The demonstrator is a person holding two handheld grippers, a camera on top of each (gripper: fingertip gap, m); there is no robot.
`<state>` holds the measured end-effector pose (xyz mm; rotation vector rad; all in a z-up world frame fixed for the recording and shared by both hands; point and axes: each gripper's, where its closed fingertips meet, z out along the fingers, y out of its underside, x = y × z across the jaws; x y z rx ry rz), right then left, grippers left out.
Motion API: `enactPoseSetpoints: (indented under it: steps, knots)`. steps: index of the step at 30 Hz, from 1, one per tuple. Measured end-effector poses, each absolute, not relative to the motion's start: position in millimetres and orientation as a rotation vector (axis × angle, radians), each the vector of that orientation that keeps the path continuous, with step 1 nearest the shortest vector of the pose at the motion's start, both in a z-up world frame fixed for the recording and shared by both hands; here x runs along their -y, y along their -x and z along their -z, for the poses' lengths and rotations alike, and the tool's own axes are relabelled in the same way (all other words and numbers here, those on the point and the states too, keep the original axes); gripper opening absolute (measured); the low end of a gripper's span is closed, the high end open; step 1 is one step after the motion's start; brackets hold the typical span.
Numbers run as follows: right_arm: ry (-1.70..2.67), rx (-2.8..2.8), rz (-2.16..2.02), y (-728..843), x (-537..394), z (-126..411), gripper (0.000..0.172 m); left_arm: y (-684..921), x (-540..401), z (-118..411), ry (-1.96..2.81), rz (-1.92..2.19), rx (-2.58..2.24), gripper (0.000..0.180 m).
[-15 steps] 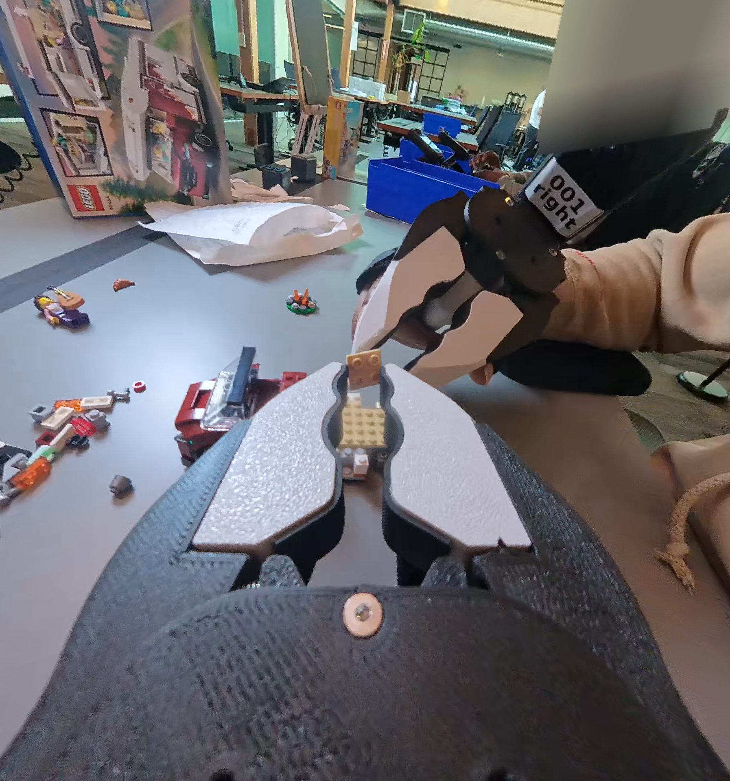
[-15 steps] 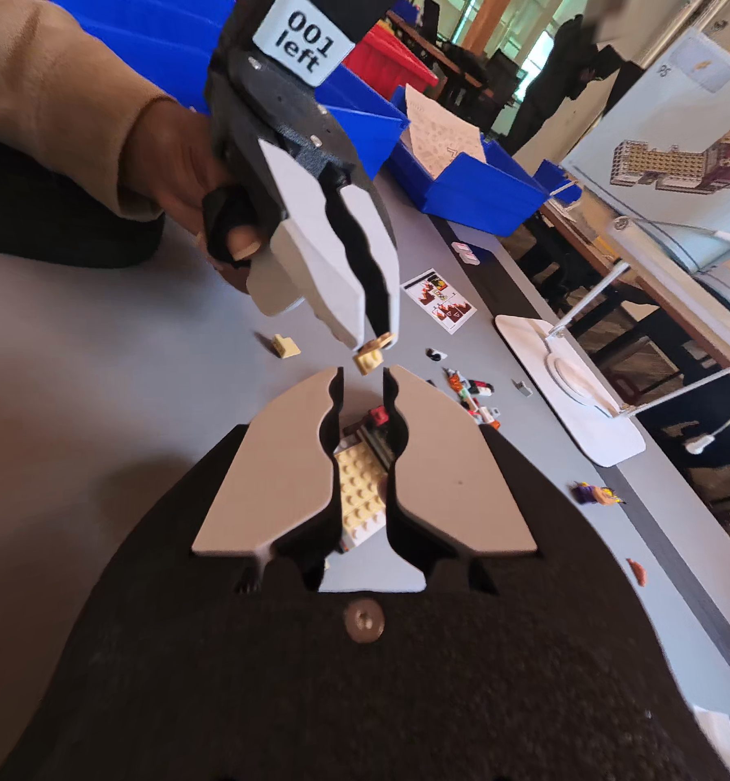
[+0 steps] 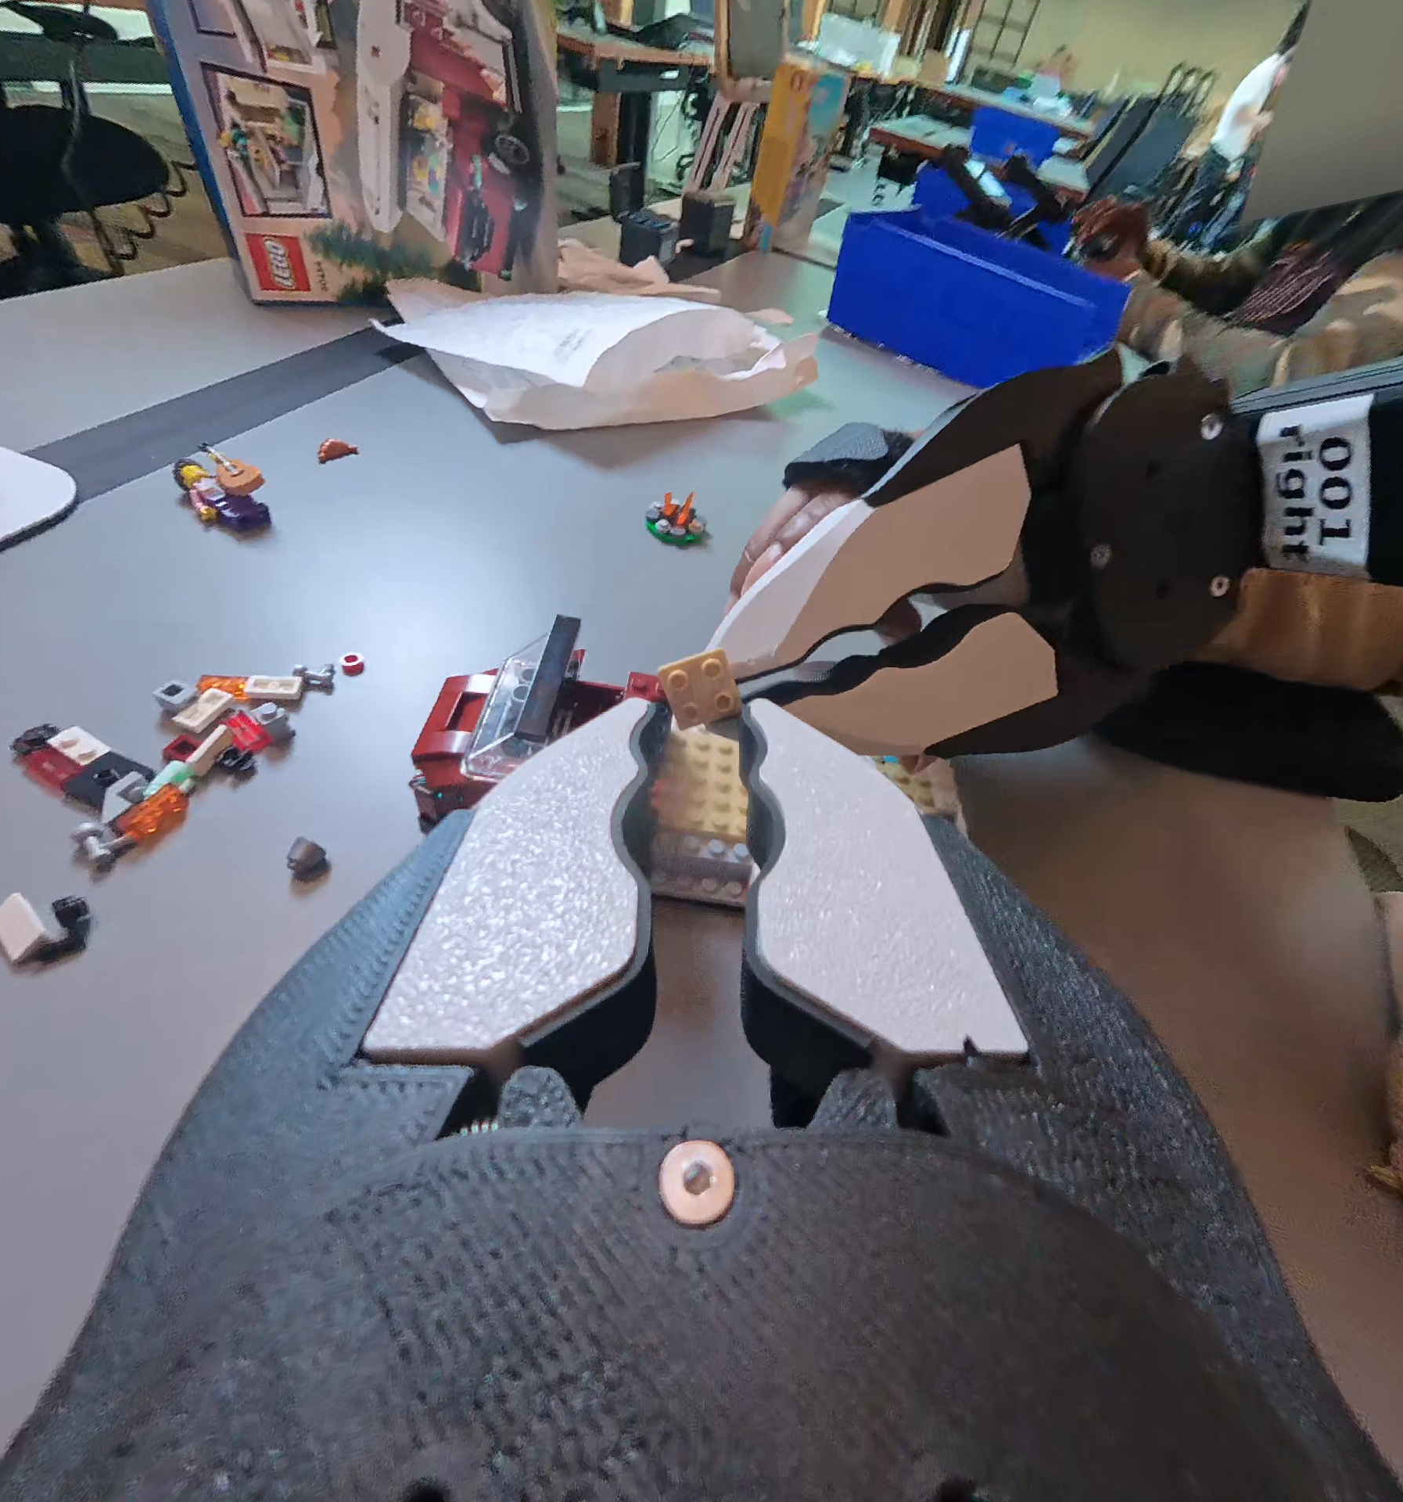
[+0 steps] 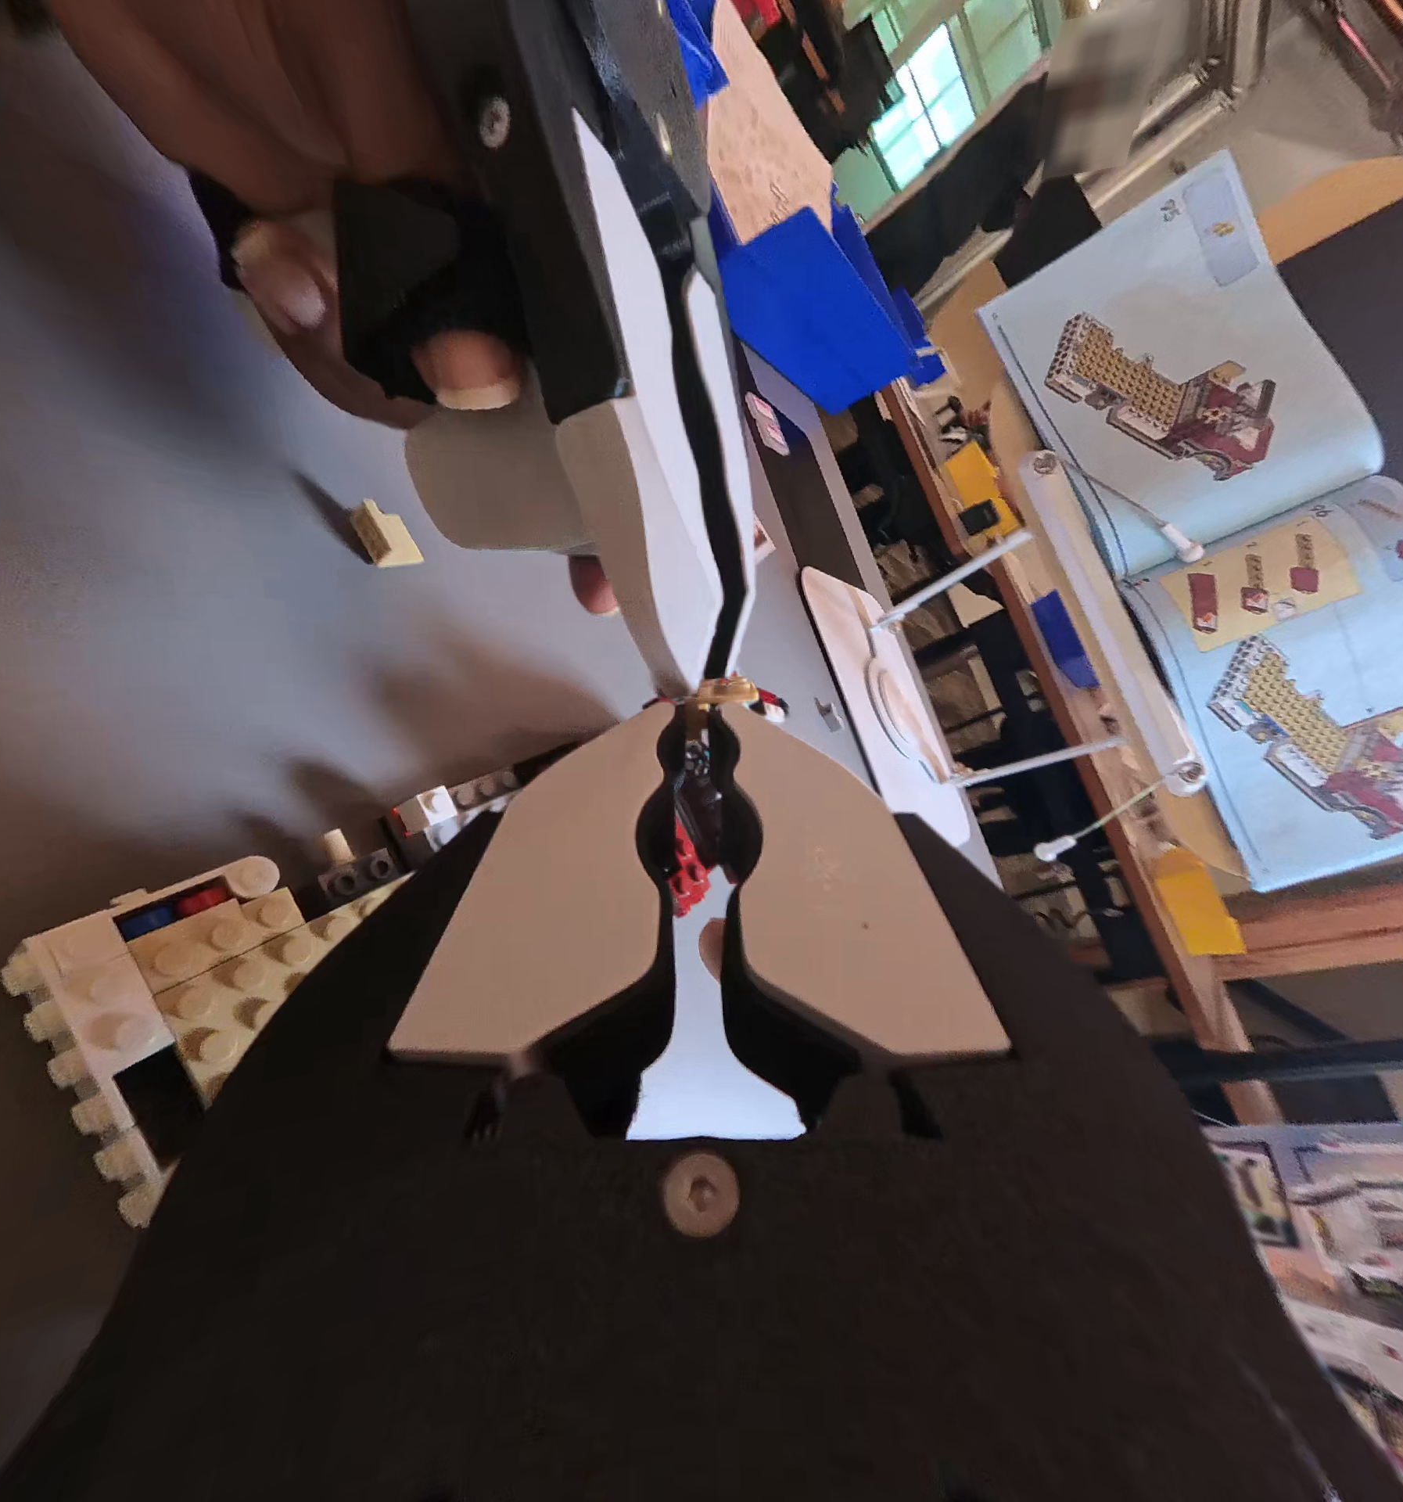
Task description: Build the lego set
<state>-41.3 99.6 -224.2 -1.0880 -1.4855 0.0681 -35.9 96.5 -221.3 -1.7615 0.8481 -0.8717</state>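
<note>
A small tan square plate with studs hangs tilted in the air, just over my left gripper's tips. My right gripper comes in from the right and is shut on the plate's right edge. In the right wrist view the plate sits edge-on at my right gripper's nearly closed tips. My left gripper is open, its pads standing a little off the plate's sides. In the right wrist view it comes down from above. Below lies a tan studded build, next to a dark red vehicle.
Loose small pieces, a minifigure and a green round piece lie on the grey table. A white paper bag, a picture box and a blue bin stand behind. An open instruction booklet is at the right. The grippers are tip to tip, or close to it.
My right gripper has moved in and shut on the tan plate, which my left gripper held at its tips before. My left jaws have widened and the plate has tilted.
</note>
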Motion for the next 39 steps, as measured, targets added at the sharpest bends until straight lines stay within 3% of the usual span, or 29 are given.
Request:
enactPoseSetpoints:
  steps: [17,21,24,29,39]
  knots:
    - [1.033,1.533,-0.055,41,-90,228,0.005,34,-87,226,1.718,0.780,-0.937,0.013]
    - [1.040,1.514,-0.094,41,-89,225,0.006,37,-87,224,1.701,0.792,-0.935,0.004]
    - [1.024,1.513,-0.083,41,-88,223,0.005,37,-86,222,1.702,0.806,-0.923,0.005]
    - [0.982,1.540,-0.018,42,-87,227,0.005,33,-84,220,1.749,0.962,-0.839,0.025]
    - [0.909,1.550,0.007,43,-81,224,0.005,33,-80,219,1.752,1.023,-0.844,0.017]
